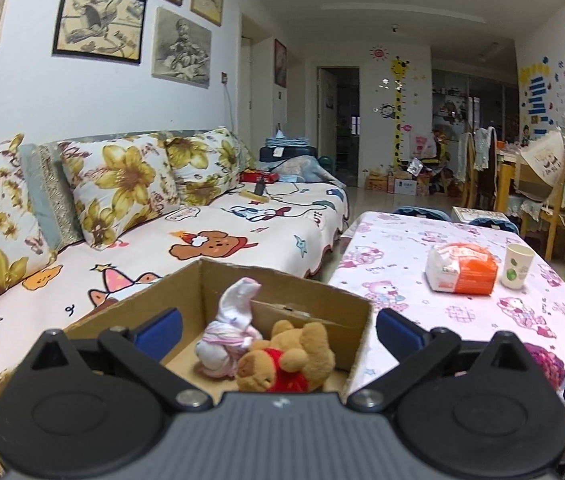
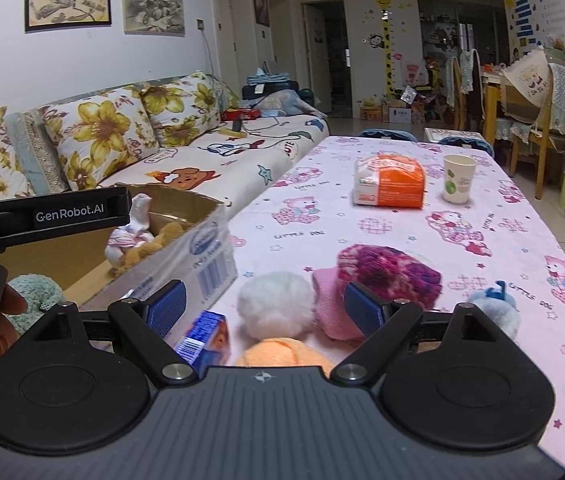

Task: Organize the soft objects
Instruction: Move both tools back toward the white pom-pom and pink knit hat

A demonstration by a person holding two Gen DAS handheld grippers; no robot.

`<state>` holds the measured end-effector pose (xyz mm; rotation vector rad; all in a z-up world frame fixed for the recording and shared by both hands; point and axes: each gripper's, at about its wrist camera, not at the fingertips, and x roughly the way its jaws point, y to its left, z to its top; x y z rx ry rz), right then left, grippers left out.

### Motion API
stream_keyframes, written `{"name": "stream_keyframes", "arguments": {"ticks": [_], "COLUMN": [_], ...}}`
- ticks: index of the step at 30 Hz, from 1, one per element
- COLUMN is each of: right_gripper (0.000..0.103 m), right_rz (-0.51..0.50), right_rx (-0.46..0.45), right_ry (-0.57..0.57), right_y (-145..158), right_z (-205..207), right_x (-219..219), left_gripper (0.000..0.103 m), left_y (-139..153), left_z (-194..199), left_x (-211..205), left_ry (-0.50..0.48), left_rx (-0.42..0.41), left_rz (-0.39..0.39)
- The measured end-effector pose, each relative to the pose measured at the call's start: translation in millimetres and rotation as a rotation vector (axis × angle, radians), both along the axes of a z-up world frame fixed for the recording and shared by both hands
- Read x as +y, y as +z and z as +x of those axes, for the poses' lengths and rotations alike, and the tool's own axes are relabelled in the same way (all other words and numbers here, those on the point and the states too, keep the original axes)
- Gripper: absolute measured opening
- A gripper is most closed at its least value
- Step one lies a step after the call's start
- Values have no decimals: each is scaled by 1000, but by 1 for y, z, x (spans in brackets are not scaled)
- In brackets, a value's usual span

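Picture-hung wall behind floral-cushioned sofa

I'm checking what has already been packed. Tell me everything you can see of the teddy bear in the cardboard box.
The teddy bear is a small tan plush in a red shirt, fuzzy and soft-looking. It lies tumbled on the floor of the open cardboard box, head toward the camera, limbs up toward the far wall. A white-and-pink rolled cloth toy leans against its left side. The open left gripper is above it, pads clear of it.
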<state>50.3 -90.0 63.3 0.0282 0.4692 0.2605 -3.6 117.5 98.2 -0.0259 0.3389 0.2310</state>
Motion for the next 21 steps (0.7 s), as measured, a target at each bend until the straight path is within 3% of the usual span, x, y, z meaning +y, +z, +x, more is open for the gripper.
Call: {"name": "stream_keyframes", "arguments": {"ticks": [21], "right_gripper": [103], "right_rz": [63], "right_rx": [-9], "right_ry": [-120], "right_y": [-7], "right_z": [5], "right_x": [-15], "left_gripper": [102], "left_y": [-9], "left_z": [3], "left_x": [-54], "left_ry": [-112], "left_rx": [18], "left_rz": [84]}}
